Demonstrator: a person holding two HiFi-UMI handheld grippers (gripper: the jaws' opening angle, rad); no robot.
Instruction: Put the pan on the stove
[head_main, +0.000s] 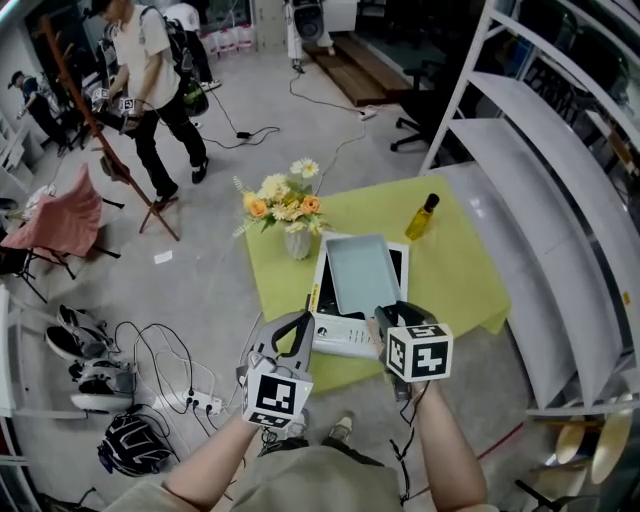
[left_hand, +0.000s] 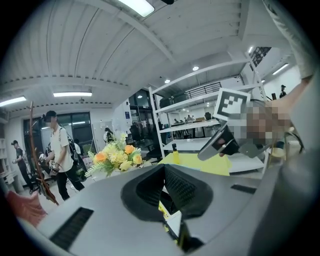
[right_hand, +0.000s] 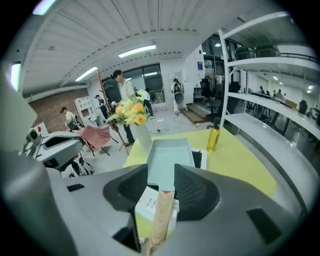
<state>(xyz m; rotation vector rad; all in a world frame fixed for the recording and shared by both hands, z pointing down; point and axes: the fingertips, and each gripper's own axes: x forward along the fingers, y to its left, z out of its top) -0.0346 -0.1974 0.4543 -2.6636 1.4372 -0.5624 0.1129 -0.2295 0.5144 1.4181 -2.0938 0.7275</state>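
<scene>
The person's left forearm (head_main: 215, 468) and right forearm (head_main: 452, 450) lay at 6 o'clock, each ending in a hand-held gripper. The left gripper (left_hand: 164, 166) had its fingertips brought together at the point and carried nothing. Only a scrap of yellow and white showed through the slot behind the tips. The right gripper (right_hand: 161, 166), at 3 o'clock of the left one, had its jaws apart. The pan's wooden handle (right_hand: 160, 217) ran down the gap between them, close to the right pad with a strip of space on its left. As far as could be seen, neither pad squeezed it.

Just past the jaws, at 12 o'clock, the white stove (head_main: 338, 336) stood on the near part of a table (head_main: 455, 285) covered in yellow-green. The pan (head_main: 362, 272), rectangular and pale grey-blue, sat flat on the stove's dark top and covered most of it, with its handle toward the person.

Farther along the table, a vase of yellow and orange flowers (head_main: 285, 208) stood at 11 o'clock of the pan. A bottle (head_main: 422, 216) of yellow liquid stood at 1 o'clock, apart from it. On the floor at 8 o'clock lay a helmet (head_main: 130, 442), shoes (head_main: 98, 385) and a power strip (head_main: 200, 403). At 9 o'clock was a chair (head_main: 62, 222) draped in pink. White shelving (head_main: 520, 150) ran along the 3 o'clock side. Farthest off, toward 11 o'clock, a person (head_main: 150, 70) in a pale shirt stood on the floor.
</scene>
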